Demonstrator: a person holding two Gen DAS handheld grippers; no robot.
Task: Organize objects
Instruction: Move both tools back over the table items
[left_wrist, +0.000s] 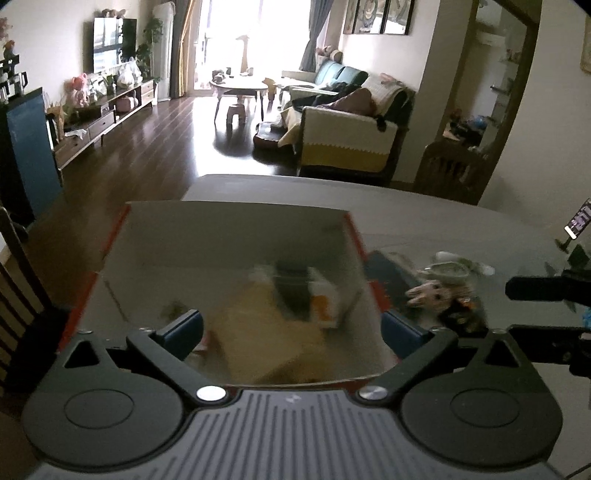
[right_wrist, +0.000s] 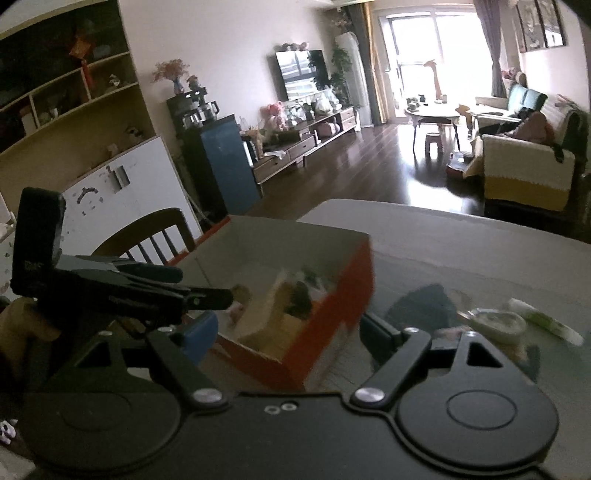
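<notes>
I get harsh daylight blowing out the far window (left_wrist: 236, 40) and glaring off the floor (left_wrist: 207, 122), while the near tabletop (left_wrist: 443, 221) sits dim, the box (right_wrist: 332, 280) contents smear with blur, and fisheye edges bend.

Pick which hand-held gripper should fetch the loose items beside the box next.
Right. The right hand-held gripper is open, with the bowl and tube just ahead to its right. The left hand-held gripper is open too, but hangs over the box.
</notes>
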